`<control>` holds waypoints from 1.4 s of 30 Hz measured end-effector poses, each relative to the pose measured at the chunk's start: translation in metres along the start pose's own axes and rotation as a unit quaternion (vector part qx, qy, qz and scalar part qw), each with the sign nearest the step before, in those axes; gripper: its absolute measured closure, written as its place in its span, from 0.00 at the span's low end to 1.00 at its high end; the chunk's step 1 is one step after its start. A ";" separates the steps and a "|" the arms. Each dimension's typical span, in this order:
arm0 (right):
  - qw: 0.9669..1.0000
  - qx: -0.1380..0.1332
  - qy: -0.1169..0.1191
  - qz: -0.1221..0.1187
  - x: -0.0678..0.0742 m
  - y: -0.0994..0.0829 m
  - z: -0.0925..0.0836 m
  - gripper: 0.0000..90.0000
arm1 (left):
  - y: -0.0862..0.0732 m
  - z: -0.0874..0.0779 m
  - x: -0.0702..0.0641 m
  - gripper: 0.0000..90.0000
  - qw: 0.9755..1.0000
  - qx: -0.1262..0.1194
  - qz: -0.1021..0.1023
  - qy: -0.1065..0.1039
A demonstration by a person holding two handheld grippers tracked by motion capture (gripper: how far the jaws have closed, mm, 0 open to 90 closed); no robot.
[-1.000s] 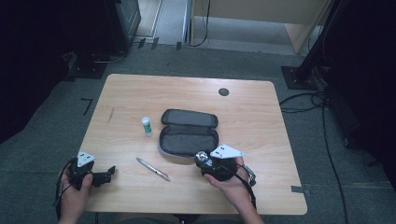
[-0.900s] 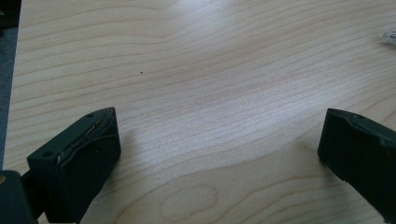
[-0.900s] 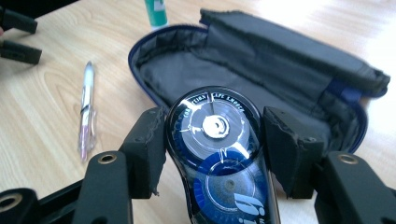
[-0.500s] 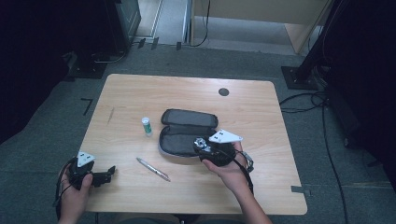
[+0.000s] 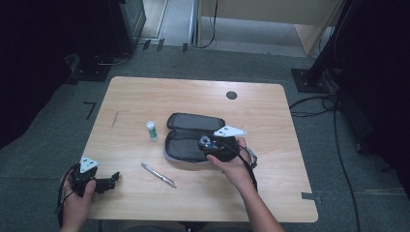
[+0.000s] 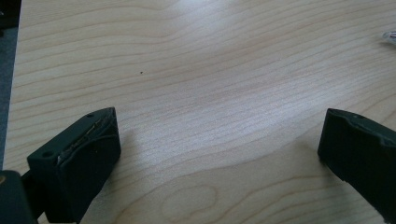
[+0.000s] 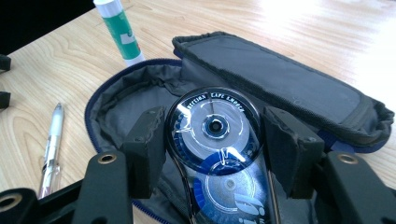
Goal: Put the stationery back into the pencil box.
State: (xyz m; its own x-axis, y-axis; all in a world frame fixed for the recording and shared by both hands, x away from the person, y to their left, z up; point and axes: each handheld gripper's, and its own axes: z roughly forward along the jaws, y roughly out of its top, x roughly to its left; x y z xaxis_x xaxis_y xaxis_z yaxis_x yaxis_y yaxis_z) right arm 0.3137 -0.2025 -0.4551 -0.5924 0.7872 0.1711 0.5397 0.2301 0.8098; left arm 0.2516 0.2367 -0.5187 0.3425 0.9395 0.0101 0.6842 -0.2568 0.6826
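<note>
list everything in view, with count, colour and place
light wooden table: 1, tan, centre of the grey carpeted floor
black fabric pencil case: 1, open, table centre
blue round correction tape dispenser: 1, over the open case
white and green glue stick: 1, upright, left of the case
silver pen: 1, lying near the front edge
left gripper: 1, black, open, front left corner
right gripper: 1, black, shut on the dispenser

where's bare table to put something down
Free: the far strip behind the pouch, the right side beyond the right claw, and the far left corner. Crowded: the middle, with glue stick, pouch and pen.
</note>
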 end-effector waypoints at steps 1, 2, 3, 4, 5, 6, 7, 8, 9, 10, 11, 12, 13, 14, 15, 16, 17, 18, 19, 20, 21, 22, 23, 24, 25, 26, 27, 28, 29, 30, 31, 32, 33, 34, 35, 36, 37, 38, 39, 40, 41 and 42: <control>1.000 0.003 0.003 0.004 -0.001 0.000 0.001 0.47 | 0.000 0.000 0.000 0.00 1.000 0.000 0.000 0.000; 1.000 0.003 0.004 0.005 -0.003 0.000 0.003 0.47 | 0.000 0.000 0.000 0.00 1.000 0.000 0.000 0.000; 1.000 0.003 0.006 0.007 -0.004 0.000 0.005 0.47 | 0.000 0.000 0.000 0.00 1.000 0.000 0.000 0.000; 1.000 0.005 0.006 0.010 -0.005 -0.001 0.006 0.47 | 0.000 0.000 0.000 0.00 1.000 0.000 0.000 0.000; 1.000 0.006 0.007 0.010 -0.007 -0.001 0.007 0.47 | 0.000 0.000 0.000 0.00 1.000 0.000 0.000 0.000; 1.000 0.007 0.006 0.013 -0.008 -0.001 0.008 0.47 | 0.000 0.000 0.000 0.00 1.000 0.000 0.000 0.000; 1.000 0.009 0.005 0.013 -0.009 -0.002 0.010 0.47 | 0.000 0.000 0.000 0.00 1.000 0.000 0.000 0.000; 1.000 0.011 0.003 0.012 -0.010 -0.002 0.011 0.47 | 0.000 0.000 0.000 0.00 1.000 0.000 0.000 0.000; 1.000 0.011 0.000 0.012 -0.010 -0.002 0.012 0.47 | 0.000 0.000 0.000 0.00 1.000 0.000 0.000 0.000; 1.000 0.013 -0.001 0.013 -0.011 -0.003 0.013 0.47 | 0.000 0.000 0.000 0.00 1.000 0.000 0.000 0.000; 1.000 0.012 -0.001 0.012 -0.012 -0.003 0.014 0.47 | 0.000 0.000 0.000 0.00 1.000 0.000 0.000 0.000; 1.000 0.013 -0.004 0.013 -0.012 -0.003 0.015 0.47 | 0.000 0.000 0.000 0.00 1.000 0.000 0.000 0.000; 1.000 0.012 -0.003 0.011 -0.014 -0.003 0.016 0.47 | 0.000 0.000 0.000 0.00 1.000 0.000 0.000 0.000; 1.000 0.013 -0.002 0.013 -0.015 -0.003 0.017 0.47 | 0.000 0.000 0.000 0.00 1.000 0.000 0.000 0.000; 1.000 0.013 0.000 0.017 -0.016 -0.003 0.018 0.47 | 0.000 0.000 0.000 0.00 1.000 0.000 0.000 0.000; 1.000 0.015 0.003 0.022 -0.017 -0.003 0.019 0.47 | 0.000 0.000 0.000 0.00 1.000 0.000 0.000 0.000; 1.000 0.016 0.006 0.023 -0.018 -0.004 0.021 0.47 | 0.000 0.000 0.000 0.00 1.000 0.000 0.000 0.000; 1.000 0.018 0.004 0.023 -0.018 -0.004 0.022 0.47 | 0.000 0.000 0.000 0.00 1.000 0.000 0.000 0.000; 1.000 0.019 0.002 0.019 -0.019 -0.005 0.023 0.47 | 0.000 0.000 0.000 0.00 1.000 0.000 0.000 0.000; 1.000 0.019 0.003 0.020 -0.020 -0.005 0.024 0.47 | 0.000 0.000 0.000 0.00 1.000 0.000 0.000 0.000; 1.000 0.018 0.004 0.021 -0.021 -0.005 0.025 0.47 | 0.000 0.000 0.000 0.00 1.000 0.000 0.001 0.000; 1.000 0.017 0.006 0.023 -0.022 -0.005 0.025 0.47 | 0.000 0.000 0.000 0.00 1.000 0.000 0.001 0.000; 0.999 0.017 0.009 0.025 -0.023 -0.005 0.026 0.47 | 0.000 0.000 0.000 0.00 1.000 0.000 0.000 0.000; 0.999 0.016 0.009 0.026 -0.024 -0.005 0.026 0.47 | 0.000 0.000 0.000 0.00 1.000 0.000 0.001 0.000; 0.999 0.018 0.009 0.027 -0.025 -0.005 0.026 0.47 | 0.000 0.000 0.000 0.00 1.000 0.000 0.001 0.000; 0.999 0.018 0.009 0.028 -0.025 -0.005 0.026 0.47 | 0.000 0.000 0.000 0.00 1.000 0.000 0.001 0.000; 0.999 0.019 0.010 0.029 -0.026 -0.005 0.027 0.47 | 0.000 0.000 0.000 0.00 1.000 0.000 0.001 0.000; 0.999 0.019 0.011 0.031 -0.026 -0.005 0.027 0.47 | 0.000 0.000 0.000 0.00 1.000 0.000 0.001 -0.001; 0.999 0.019 0.013 0.031 -0.026 -0.005 0.026 0.47 | 0.000 0.000 0.000 0.00 1.000 0.000 0.001 -0.001; 0.999 0.018 0.016 0.030 -0.026 -0.004 0.027 0.47 | 0.000 0.000 0.000 0.00 1.000 0.000 0.001 -0.001; 0.999 0.017 0.017 0.029 -0.025 -0.003 0.027 0.47 | 0.000 0.000 0.000 0.00 1.000 0.000 0.001 -0.001; 0.999 0.018 0.018 0.027 -0.025 -0.003 0.027 0.47 | 0.000 0.000 0.000 0.00 1.000 0.000 0.001 -0.001; 0.999 0.015 0.018 0.024 -0.024 -0.002 0.027 0.47 | 0.000 0.000 0.000 0.00 1.000 0.000 0.001 -0.001; 0.999 0.016 0.020 0.023 -0.023 -0.001 0.028 0.47 | 0.000 0.000 0.000 0.00 1.000 0.000 0.001 -0.001; 0.999 0.016 0.018 0.021 -0.022 -0.001 0.029 0.47 | 0.000 0.000 0.000 0.00 1.000 0.000 0.001 -0.001; 0.999 0.019 0.018 0.022 -0.021 -0.001 0.030 0.47 | 0.000 0.000 0.000 0.00 1.000 0.000 0.001 -0.001; 1.000 0.018 0.018 0.018 -0.021 -0.001 0.031 0.47 | 0.000 0.000 0.000 0.00 1.000 0.000 0.001 -0.001; 0.999 0.020 0.017 0.019 -0.021 -0.001 0.032 0.47 | 0.000 0.000 0.000 0.00 1.000 0.000 0.001 -0.001; 1.000 0.022 0.014 0.017 -0.021 -0.001 0.033 0.47 | 0.000 0.000 0.000 0.00 1.000 0.000 0.001 -0.001; 0.999 0.025 0.011 0.017 -0.021 -0.002 0.034 0.47 | 0.000 0.000 0.000 0.00 1.000 0.000 0.001 -0.001; 0.999 0.029 0.009 0.018 -0.021 -0.002 0.035 0.47 | 0.000 0.000 0.000 0.00 1.000 0.000 0.001 -0.001; 0.999 0.031 0.007 0.015 -0.022 -0.003 0.035 0.47 | 0.000 0.000 0.000 0.00 1.000 0.000 0.001 -0.001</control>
State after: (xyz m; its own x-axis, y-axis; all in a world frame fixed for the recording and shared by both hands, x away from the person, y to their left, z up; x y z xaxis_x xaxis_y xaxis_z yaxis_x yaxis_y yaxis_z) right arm 0.3461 -0.2001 -0.4810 -0.5830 0.7869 0.2023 0.5928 0.2418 0.7682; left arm 0.2521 0.2368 -0.5187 0.3447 0.9387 0.0107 0.6835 -0.2588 0.6825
